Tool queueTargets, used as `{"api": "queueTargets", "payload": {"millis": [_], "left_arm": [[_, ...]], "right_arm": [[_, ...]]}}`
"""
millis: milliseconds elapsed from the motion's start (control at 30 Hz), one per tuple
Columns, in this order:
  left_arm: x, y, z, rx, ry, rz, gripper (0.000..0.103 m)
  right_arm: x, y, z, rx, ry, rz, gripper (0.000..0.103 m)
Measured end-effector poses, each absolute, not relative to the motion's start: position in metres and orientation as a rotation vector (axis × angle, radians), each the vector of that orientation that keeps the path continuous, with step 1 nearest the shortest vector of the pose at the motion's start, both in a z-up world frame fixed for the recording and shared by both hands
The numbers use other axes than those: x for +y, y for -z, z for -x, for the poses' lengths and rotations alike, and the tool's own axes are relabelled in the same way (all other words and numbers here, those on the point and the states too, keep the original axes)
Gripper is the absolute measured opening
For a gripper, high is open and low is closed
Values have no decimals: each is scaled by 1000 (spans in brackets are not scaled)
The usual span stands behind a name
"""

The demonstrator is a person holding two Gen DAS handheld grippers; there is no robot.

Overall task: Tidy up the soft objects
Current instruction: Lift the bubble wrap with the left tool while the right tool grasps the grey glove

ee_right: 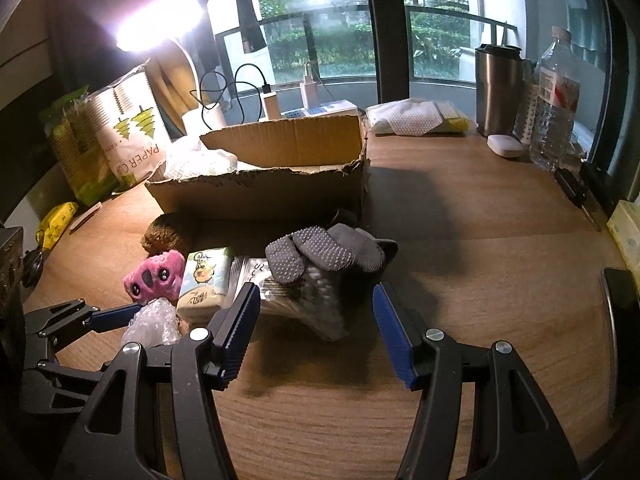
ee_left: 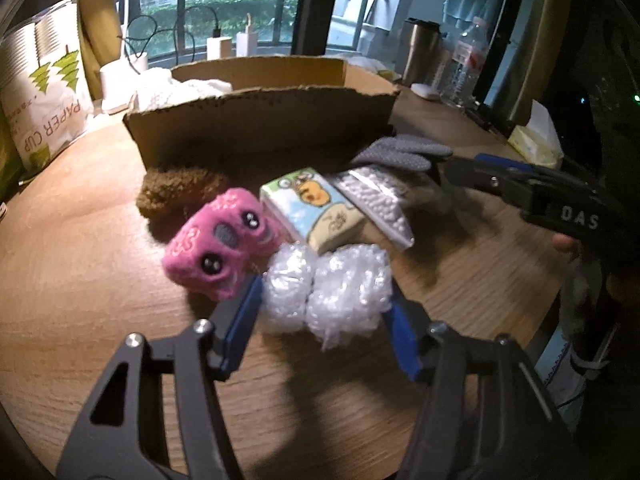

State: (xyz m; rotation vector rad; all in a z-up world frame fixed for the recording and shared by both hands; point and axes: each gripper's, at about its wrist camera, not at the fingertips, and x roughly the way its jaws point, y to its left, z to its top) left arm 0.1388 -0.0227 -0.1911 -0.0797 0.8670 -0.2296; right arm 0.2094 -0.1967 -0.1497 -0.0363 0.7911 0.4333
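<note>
A wad of clear bubble wrap (ee_left: 326,290) lies on the wooden table between the fingers of my left gripper (ee_left: 324,320), which is open around it. Behind it lie a pink plush toy (ee_left: 224,242), a brown fuzzy toy (ee_left: 176,192), a cartoon tissue pack (ee_left: 314,208), a bag of white beads (ee_left: 378,200) and a grey dotted glove (ee_left: 400,152). My right gripper (ee_right: 316,336) is open and empty, just in front of the glove (ee_right: 326,256) and the bead bag (ee_right: 316,304). The open cardboard box (ee_right: 264,192) stands behind the pile.
A paper-cup pack (ee_right: 128,140) stands at the left. A steel tumbler (ee_right: 500,88), a water bottle (ee_right: 554,104) and a white case (ee_right: 505,146) stand at the back right. White material (ee_right: 200,160) fills the box's left end. A tissue pack (ee_left: 536,140) lies at the right edge.
</note>
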Motion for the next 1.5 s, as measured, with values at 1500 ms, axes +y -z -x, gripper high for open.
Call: {"api": "queueTargets", "payload": {"millis": [1500], "left_arm": [[22, 153, -200, 761, 185, 193, 57]], "right_arm": [[-162, 187, -300, 918, -461, 73, 62]]}}
